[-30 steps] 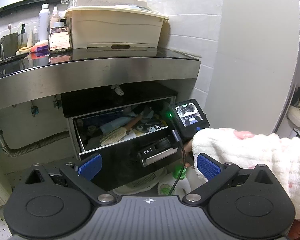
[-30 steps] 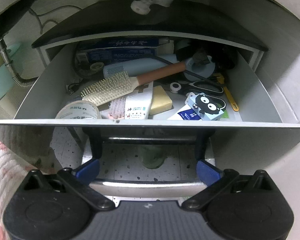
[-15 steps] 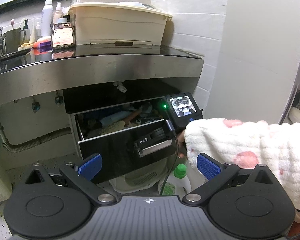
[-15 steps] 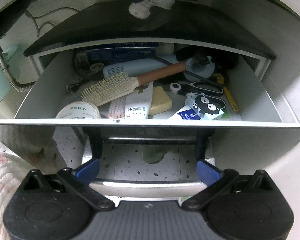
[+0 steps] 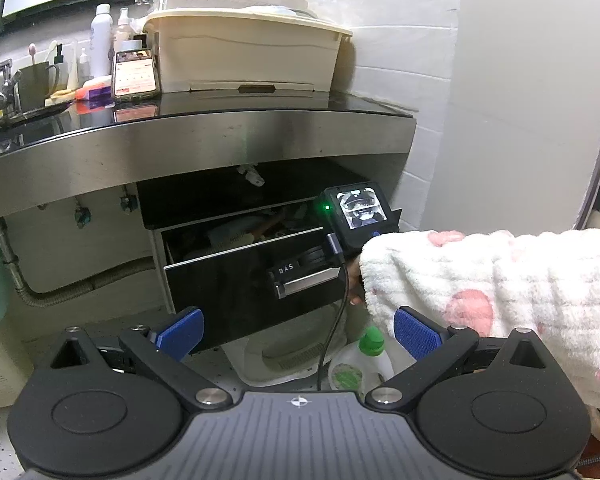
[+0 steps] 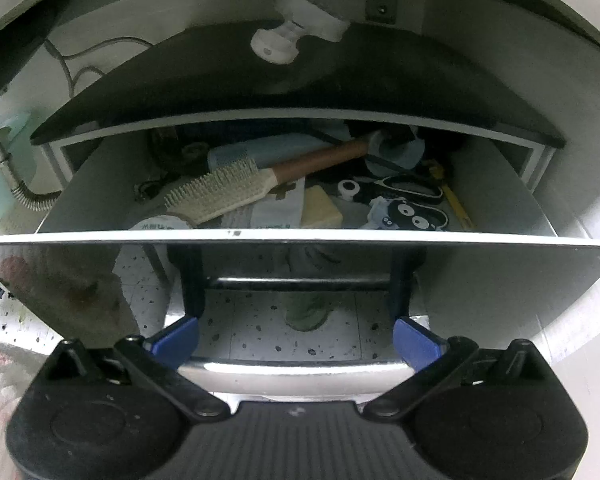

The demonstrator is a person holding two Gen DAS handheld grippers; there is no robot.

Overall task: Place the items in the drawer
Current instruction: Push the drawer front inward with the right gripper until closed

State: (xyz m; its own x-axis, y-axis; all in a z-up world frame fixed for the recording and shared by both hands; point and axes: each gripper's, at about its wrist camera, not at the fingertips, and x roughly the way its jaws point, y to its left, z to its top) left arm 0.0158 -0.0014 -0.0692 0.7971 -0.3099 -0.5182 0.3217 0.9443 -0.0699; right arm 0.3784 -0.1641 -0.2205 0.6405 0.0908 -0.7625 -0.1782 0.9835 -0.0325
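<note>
Presently my right gripper [image 6: 296, 338] sits against the chrome bar handle [image 6: 296, 370] of the glossy black-fronted drawer [image 6: 300, 280]; its jaws stand wide, the handle running across between the blue pads, nothing clamped. My left gripper [image 5: 298, 326] hangs back from the cabinet with jaws equally wide and empty.

Finding: the drawer is only partly out beneath the steel-edged black desk [image 5: 204, 136]. I judge the closing step to be in hand, the items already inside. The next move calls for a straight, level push on the front until it meets the frame; any tilt could jam the runners, and the brush handle rides high near the opening.

Count of contents visible from the right wrist view:
- one cream bristle hairbrush with a brown handle [image 6: 236, 186]
- one pale blue cylinder [image 6: 268, 150]
- one pale yellow block [image 6: 320, 208]
- one pair of black-handled scissors [image 6: 408, 188]
- one small packet printed with a black cartoon face [image 6: 412, 214]
- one roll of tape [image 6: 160, 226], partly hidden

Further items at the back are too dark to tell.
</note>
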